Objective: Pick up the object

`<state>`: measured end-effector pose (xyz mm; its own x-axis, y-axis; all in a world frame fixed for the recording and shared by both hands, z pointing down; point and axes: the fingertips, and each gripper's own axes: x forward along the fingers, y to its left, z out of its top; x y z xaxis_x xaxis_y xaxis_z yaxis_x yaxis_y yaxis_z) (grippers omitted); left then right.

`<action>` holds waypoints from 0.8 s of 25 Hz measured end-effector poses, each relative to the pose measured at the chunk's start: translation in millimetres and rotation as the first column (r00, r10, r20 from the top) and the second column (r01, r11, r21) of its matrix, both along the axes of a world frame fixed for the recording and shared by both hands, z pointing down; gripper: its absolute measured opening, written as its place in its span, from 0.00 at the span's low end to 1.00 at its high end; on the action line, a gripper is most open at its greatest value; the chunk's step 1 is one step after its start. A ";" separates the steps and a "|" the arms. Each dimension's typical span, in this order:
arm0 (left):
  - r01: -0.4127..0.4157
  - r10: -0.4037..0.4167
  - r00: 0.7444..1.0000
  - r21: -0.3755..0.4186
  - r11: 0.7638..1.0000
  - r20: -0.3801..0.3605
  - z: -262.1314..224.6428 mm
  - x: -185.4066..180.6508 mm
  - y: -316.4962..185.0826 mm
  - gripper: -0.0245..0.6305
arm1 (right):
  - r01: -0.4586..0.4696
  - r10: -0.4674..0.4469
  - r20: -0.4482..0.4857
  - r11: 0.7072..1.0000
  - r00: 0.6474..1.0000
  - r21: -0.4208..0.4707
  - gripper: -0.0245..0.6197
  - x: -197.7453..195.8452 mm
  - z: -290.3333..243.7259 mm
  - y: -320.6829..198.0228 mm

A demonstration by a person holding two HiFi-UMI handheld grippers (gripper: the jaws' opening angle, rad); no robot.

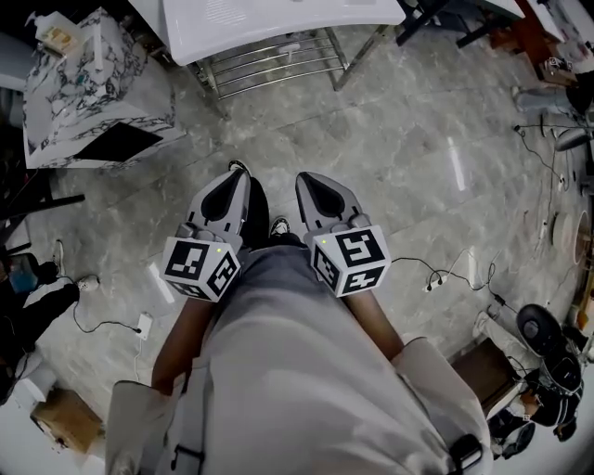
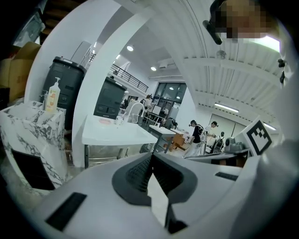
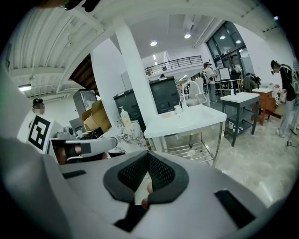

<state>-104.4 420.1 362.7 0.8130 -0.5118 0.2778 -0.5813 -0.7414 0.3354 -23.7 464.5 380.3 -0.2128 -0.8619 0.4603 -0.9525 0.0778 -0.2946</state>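
Both grippers are held side by side in front of the person's body, above a grey stone floor (image 1: 399, 186), jaws pointing ahead. My left gripper (image 1: 237, 173) is shut with nothing between its pads, and the left gripper view shows its jaws (image 2: 151, 156) meeting. My right gripper (image 1: 307, 178) is shut and empty too, its pads (image 3: 148, 156) pressed together. Ahead stands a white table (image 1: 278, 23) on a metal frame; a small cup (image 2: 119, 120) and a flat pink item rest on it. Neither gripper touches anything.
A marbled cabinet (image 1: 83, 93) with a pump bottle (image 2: 53, 95) stands left of the table. Cables and a power strip (image 1: 144, 325) lie on the floor. A cardboard box (image 1: 65, 417) sits at the lower left, dark equipment (image 1: 543, 329) at the right. People stand far off.
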 end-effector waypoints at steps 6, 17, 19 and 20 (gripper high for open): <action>-0.003 0.003 1.000 -0.016 1.000 0.015 -0.9 1.7 -53.0 0.05 | -0.011 0.011 -0.007 1.000 1.000 -0.018 0.05 7.5 -0.6 -53.9; -0.030 0.030 1.000 -0.041 0.999 0.002 -12.3 -6.3 -144.5 0.05 | 0.006 -0.007 -0.035 1.000 0.999 -0.004 0.05 -2.1 -23.0 -150.3; -0.035 0.035 0.999 -0.024 0.999 0.020 -13.5 -11.3 -158.9 0.04 | 0.045 -0.045 -0.023 0.999 0.999 0.002 0.05 -11.5 -26.8 -168.4; -0.037 0.037 0.999 -0.018 0.999 0.029 -13.7 -13.7 -165.6 0.05 | 0.057 -0.057 -0.021 0.998 0.998 0.003 0.05 -15.0 -28.6 -176.7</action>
